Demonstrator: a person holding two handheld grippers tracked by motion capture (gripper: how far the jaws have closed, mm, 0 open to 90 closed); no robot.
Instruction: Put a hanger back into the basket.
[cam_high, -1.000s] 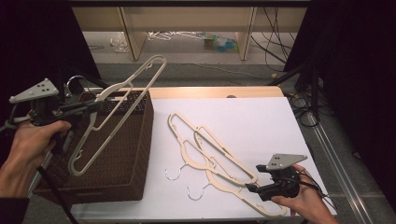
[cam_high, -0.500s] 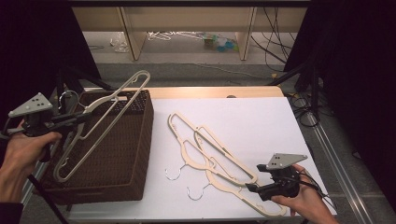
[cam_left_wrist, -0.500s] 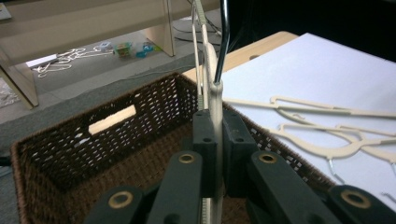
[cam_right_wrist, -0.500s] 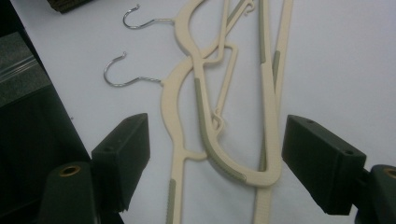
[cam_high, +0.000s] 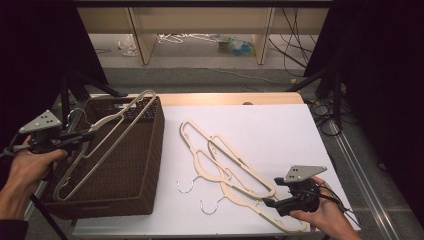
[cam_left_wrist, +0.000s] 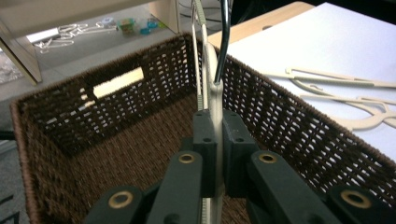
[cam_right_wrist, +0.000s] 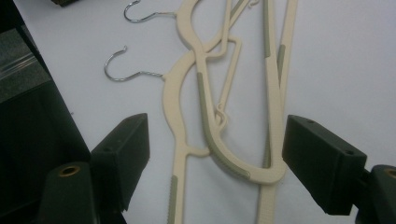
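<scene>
My left gripper is shut on a cream hanger near its neck and holds it tilted over the brown wicker basket at the table's left. In the left gripper view the pads clamp the hanger edge-on above the basket's bare inside. A pile of cream hangers with metal hooks lies on the white table top. My right gripper hovers open at the pile's near end. In the right gripper view the jaws of my right gripper stand wide to either side of the curved hanger ends.
The basket stands on the left end of the table, its long side against the white sheet. A wooden strip edges the table's back. Beyond it are shelf legs and clutter on the floor. Cables hang off the right side.
My left gripper has sunk and drifted left with its hanger, bringing the hanger's lower end down into the basket. The right gripper and the pile have kept still.
</scene>
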